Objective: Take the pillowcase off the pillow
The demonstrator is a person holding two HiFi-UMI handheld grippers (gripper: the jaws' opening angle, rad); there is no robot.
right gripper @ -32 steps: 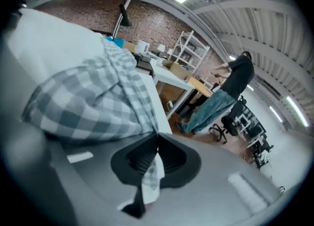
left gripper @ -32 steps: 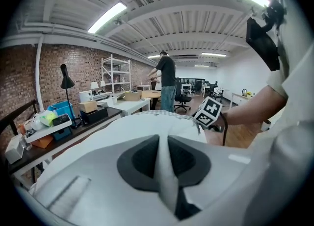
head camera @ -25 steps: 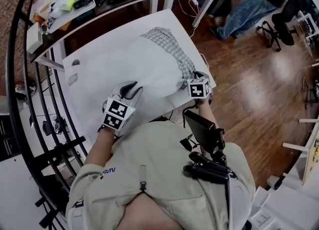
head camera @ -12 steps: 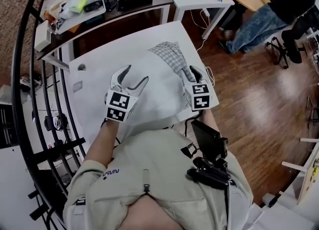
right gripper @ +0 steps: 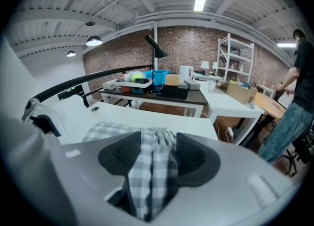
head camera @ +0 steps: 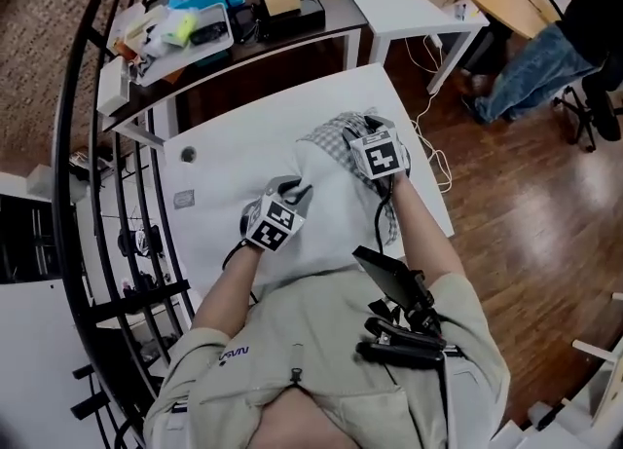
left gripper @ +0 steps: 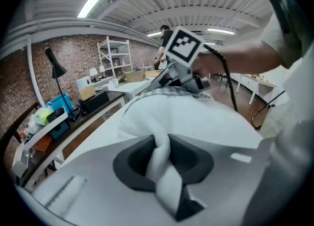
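**Left claw** (left gripper: pixel 162 151), its jaws just closing, pinches a fold of the white pillow (head camera: pixel 331 218), anchoring it on the bench (head camera: pixel 229 140). Beyond it the **right claw** (right gripper: pixel 154 146), jaws just opening, stands spread around the bunched checked pillowcase (right gripper: pixel 105 131), apparently to take a fresh hold.

1 pillow (head camera: pixel 326 199), 1 pillowcase (head camera: pixel 331 133), 2 grippers (head camera: pixel 292 187) (head camera: pixel 373 128).

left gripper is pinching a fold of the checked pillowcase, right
Not quite. The left gripper is pinching a fold, and its jaws have just closed on it, but the fold is of the white pillow, not the checked pillowcase. The left gripper view shows plain white cloth between the jaws.
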